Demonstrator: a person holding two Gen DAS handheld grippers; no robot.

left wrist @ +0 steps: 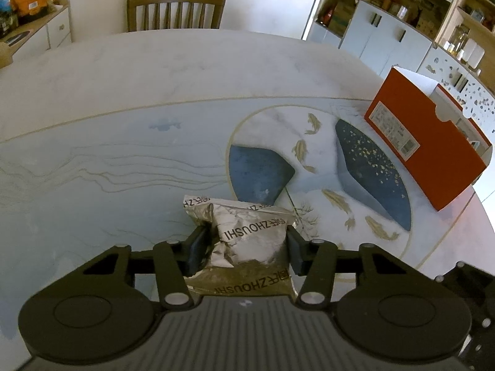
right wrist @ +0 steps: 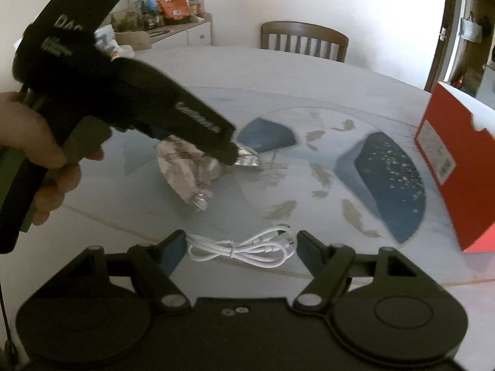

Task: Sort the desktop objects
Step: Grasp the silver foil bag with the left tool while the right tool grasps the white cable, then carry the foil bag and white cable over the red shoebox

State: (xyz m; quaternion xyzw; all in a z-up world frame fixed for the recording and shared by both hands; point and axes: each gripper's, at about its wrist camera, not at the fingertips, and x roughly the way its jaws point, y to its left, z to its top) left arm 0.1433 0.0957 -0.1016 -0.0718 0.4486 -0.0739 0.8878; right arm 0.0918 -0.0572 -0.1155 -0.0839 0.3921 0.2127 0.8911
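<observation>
We're working at a round marble table [left wrist: 123,71] with a fish inlay; our left gripper [left wrist: 247,244] is pinching a silver snack packet [left wrist: 247,235]; our right gripper [right wrist: 241,244] is gaping wide around a coiled white cable [right wrist: 241,247] near the edge; an orange box [left wrist: 427,142] is sitting at the right rim.

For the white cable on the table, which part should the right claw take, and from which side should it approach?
Grip the white cable at its tied middle, where all the loops are bundled together. It lies flat, stretched left to right, between the open fingers of the right claw. I would come straight down from above and close across the bundle; the loose end loops would probably slip.
</observation>
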